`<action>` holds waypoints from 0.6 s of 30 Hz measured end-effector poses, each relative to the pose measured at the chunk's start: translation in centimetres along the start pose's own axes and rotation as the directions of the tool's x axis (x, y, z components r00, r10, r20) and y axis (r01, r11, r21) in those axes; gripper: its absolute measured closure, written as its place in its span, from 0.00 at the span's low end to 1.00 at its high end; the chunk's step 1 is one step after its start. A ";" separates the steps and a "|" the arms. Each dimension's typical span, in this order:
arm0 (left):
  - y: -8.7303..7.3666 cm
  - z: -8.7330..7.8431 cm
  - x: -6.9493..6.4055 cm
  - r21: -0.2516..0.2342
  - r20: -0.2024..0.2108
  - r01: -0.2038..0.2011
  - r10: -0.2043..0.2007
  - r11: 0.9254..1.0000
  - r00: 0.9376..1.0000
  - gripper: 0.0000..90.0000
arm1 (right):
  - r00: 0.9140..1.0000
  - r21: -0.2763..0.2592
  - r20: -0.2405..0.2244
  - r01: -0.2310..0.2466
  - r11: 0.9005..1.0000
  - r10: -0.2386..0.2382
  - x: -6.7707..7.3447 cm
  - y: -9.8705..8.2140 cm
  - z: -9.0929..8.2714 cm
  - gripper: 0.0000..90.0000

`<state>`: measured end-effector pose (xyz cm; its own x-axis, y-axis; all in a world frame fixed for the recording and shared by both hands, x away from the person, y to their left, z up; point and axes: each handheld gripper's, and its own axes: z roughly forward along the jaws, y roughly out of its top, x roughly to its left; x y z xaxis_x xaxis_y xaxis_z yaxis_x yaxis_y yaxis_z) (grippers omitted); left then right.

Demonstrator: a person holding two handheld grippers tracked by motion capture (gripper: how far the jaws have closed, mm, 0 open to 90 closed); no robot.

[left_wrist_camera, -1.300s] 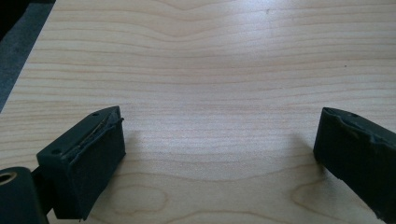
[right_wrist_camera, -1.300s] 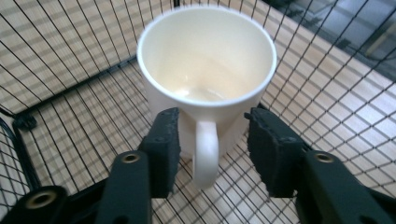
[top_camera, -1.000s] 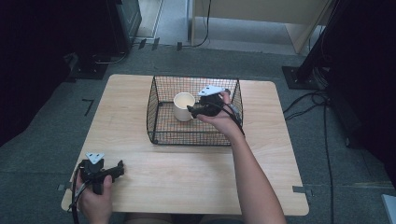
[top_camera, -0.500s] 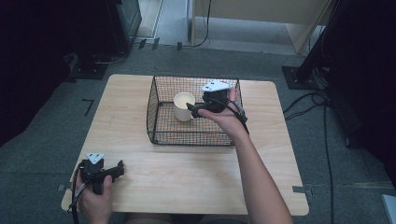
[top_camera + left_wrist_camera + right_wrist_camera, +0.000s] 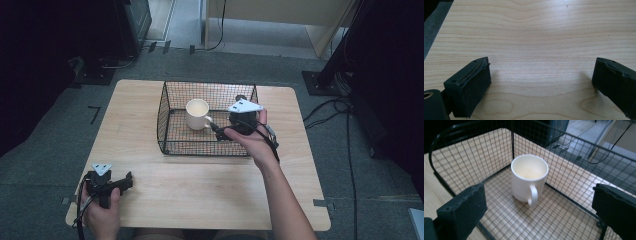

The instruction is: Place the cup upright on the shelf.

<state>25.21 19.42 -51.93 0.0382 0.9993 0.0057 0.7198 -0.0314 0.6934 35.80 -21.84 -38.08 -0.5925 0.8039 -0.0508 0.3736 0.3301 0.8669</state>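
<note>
Resting near-left on the table [image 5: 200,185], the left gripper [image 5: 125,180] gapes, jaws released.
Farther off, right gripper [image 5: 218,131] released inside wire basket [image 5: 165,107]; upright white mug [image 5: 197,114], handle toward it; right gripper view reveals its bare interior.

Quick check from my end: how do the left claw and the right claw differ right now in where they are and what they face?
The left claw sits low at the near left corner of the table, while the right claw is inside the wire basket. The left claw faces bare wood; the right claw faces the white mug, handle toward it. Both are wide open and hold nothing.
</note>
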 end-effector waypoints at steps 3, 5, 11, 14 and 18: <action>0.0 0.0 0.0 -0.001 -0.001 0.001 -0.001 1.000 1.000 0.02 | 1.000 0.011 0.007 -0.003 1.000 0.003 -0.1 -1.0 -0.7 0.00; 0.0 0.0 0.0 -0.001 0.000 0.001 -0.001 1.000 1.000 0.02 | 1.000 0.007 0.002 -0.008 1.000 0.008 -0.2 -1.7 -1.2 0.00; 0.0 0.0 0.0 -0.001 0.000 0.001 -0.001 1.000 1.000 0.03 | 1.000 -0.008 -0.002 -0.023 1.000 0.023 0.0 -3.6 -2.8 0.00; 0.0 0.0 0.0 -0.003 0.000 0.003 -0.003 1.000 1.000 0.03 | 1.000 -0.011 -0.001 -0.019 1.000 0.019 0.1 -4.3 -3.5 0.00; 0.0 0.0 0.0 -0.002 0.000 0.001 -0.001 1.000 1.000 0.02 | 1.000 -0.005 0.001 -0.013 1.000 0.013 0.5 -5.3 -4.6 0.00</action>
<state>25.22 19.41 -51.94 0.0376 0.9993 0.0054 0.7188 -0.0308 0.6946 30.25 -25.42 -40.42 -0.5866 0.8089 -0.0398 0.3778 0.3168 0.8700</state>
